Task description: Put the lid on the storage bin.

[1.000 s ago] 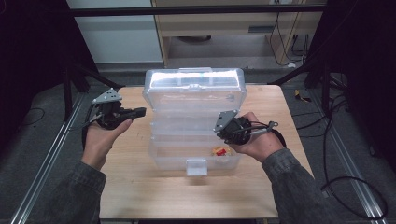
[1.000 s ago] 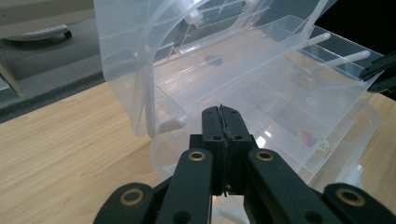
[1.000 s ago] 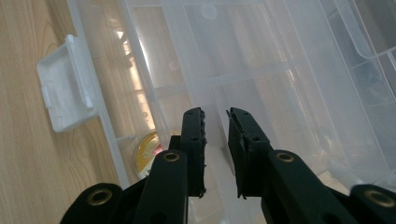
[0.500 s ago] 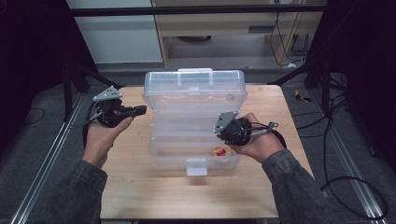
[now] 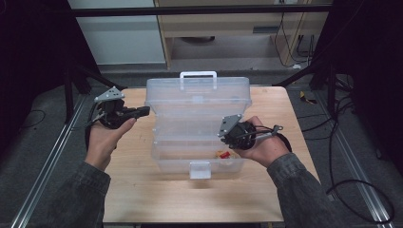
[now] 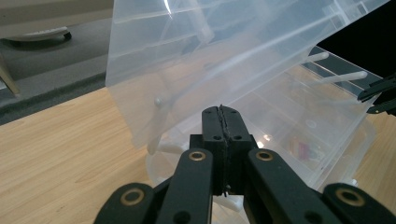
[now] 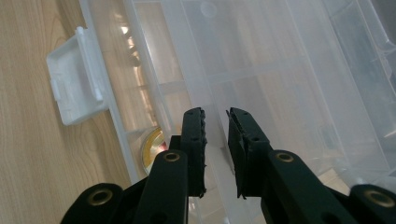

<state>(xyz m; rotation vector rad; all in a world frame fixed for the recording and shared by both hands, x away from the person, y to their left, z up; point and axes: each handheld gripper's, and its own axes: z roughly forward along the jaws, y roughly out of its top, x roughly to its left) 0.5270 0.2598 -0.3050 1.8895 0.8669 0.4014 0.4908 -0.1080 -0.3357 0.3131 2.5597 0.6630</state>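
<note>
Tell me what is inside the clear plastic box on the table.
Inside the clear plastic toolbox, below its raised lid, lies a small red and yellow item near the front wall. The right gripper covers the part beside it; what the item is cannot be told.

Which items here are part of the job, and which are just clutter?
In the job:
- clear plastic toolbox, lid up
- its white latch
- right gripper, over the open box
- left gripper, beside the lid

Lying about:
- red and yellow bits in the box bottom
- wooden cabinet behind the table
- floor cables
</note>
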